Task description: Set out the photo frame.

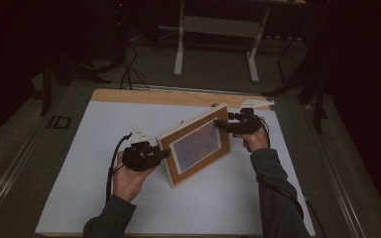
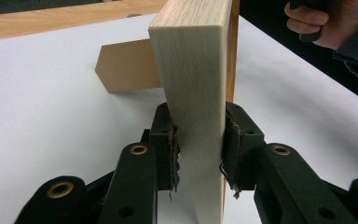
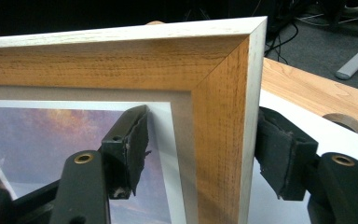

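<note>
Two hand-held grippers hold one wooden picture frame (image 1: 197, 145) between them near the middle of the worktop (image 1: 79, 163), a little toward its far edge; the frame stands roughly upright on its lower edge, its pictured face turned toward the person's side, its length running slantwise from the left hand-held gripper (image 1: 162, 154) up to the right hand-held gripper (image 1: 222, 122).

Judging by this, the step in hand is setting the frame to stand on its own; in the left gripper view a brown back stand (image 2: 128, 65) juts out behind the frame and appears to reach the white sheet, though whether it bears weight I cannot tell.

The left hand-held gripper (image 2: 199, 151) pinches the frame's near end, its pads (image 2: 173, 149) pressed to the front and back faces with the pale side edge between them; the right hand-held gripper (image 3: 198, 154) straddles the far upper corner, one pad over the picture's white mat, the other behind the frame, the rear pad looking a shade off the wood, so its grip seems light or loosening.

The next move probably calls for leaning the frame gently back until the stand carries it, then easing one hand-held gripper apart at a time, watching for any tip forward.
</note>
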Demonstrator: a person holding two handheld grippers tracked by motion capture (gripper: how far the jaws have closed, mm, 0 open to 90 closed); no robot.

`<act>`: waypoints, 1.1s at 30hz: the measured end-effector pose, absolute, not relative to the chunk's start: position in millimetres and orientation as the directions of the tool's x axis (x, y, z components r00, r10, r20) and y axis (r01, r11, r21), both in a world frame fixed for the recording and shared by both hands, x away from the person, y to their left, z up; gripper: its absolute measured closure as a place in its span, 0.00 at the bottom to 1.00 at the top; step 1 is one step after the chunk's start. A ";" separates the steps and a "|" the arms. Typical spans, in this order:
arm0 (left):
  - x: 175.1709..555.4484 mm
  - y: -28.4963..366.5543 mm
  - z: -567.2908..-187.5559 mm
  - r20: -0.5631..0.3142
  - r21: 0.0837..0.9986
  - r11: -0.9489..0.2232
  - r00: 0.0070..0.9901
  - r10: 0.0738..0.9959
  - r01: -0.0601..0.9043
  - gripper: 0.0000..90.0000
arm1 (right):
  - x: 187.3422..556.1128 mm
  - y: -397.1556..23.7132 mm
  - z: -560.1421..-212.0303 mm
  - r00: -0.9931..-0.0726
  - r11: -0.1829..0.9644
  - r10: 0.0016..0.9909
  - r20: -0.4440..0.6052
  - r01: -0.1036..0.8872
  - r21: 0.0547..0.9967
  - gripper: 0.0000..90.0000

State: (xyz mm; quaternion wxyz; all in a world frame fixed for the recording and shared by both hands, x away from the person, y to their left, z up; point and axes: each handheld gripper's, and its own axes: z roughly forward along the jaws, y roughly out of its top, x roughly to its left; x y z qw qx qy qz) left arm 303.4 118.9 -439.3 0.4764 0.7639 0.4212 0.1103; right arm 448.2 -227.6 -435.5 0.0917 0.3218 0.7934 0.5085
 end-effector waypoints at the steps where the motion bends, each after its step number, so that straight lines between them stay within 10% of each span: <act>1: 303.7 119.0 -439.3 -0.231 0.821 -0.192 0.620 0.750 0.538 0.77 | 447.9 -227.8 -435.6 -0.775 0.274 0.605 0.183 0.419 0.866 0.42; 33: 328.0 127.3 -437.2 -0.279 0.820 -0.129 0.586 0.760 0.558 0.78 | 441.9 -236.3 -432.7 -0.744 0.240 0.642 0.183 0.422 0.874 0.51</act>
